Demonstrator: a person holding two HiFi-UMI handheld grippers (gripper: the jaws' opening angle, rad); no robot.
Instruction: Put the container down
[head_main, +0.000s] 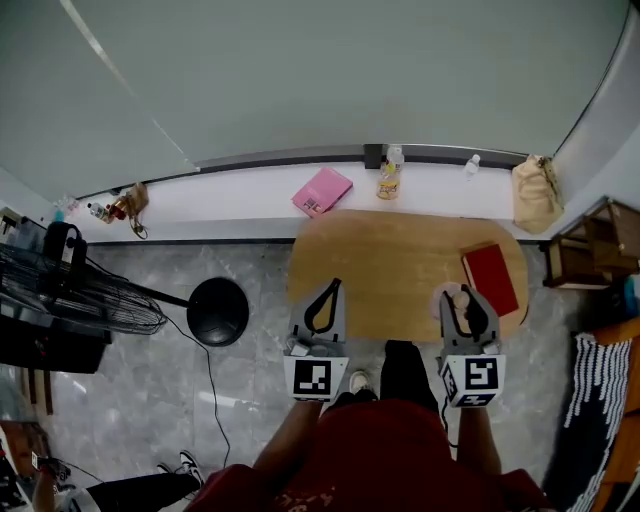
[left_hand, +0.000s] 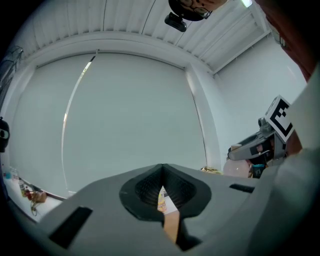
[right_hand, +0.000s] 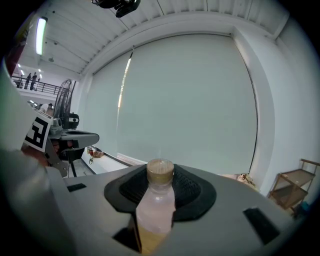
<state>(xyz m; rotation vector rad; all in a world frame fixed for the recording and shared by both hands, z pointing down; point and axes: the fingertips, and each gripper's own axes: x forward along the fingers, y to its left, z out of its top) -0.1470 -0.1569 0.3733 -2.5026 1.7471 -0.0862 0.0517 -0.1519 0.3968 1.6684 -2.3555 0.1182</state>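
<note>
Container (right_hand: 156, 205) upright, long axis vertical, cap up, clamped in right claw (right_hand: 159, 189) over near-right worktop (head_main: 400, 265); left claw (left_hand: 162, 196) closed, empty

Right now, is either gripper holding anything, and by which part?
Right gripper clamps a small clear bottle by its body, just below the tan cap. Left gripper is shut, with nothing in it.

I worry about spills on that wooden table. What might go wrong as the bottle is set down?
The bottle, slim and tall in the right claw, may topple once released. The red book lies close ahead of that claw; landing on its edge would tilt the bottle. The claw hangs near the table's front rim, so a short placement might miss.
</note>
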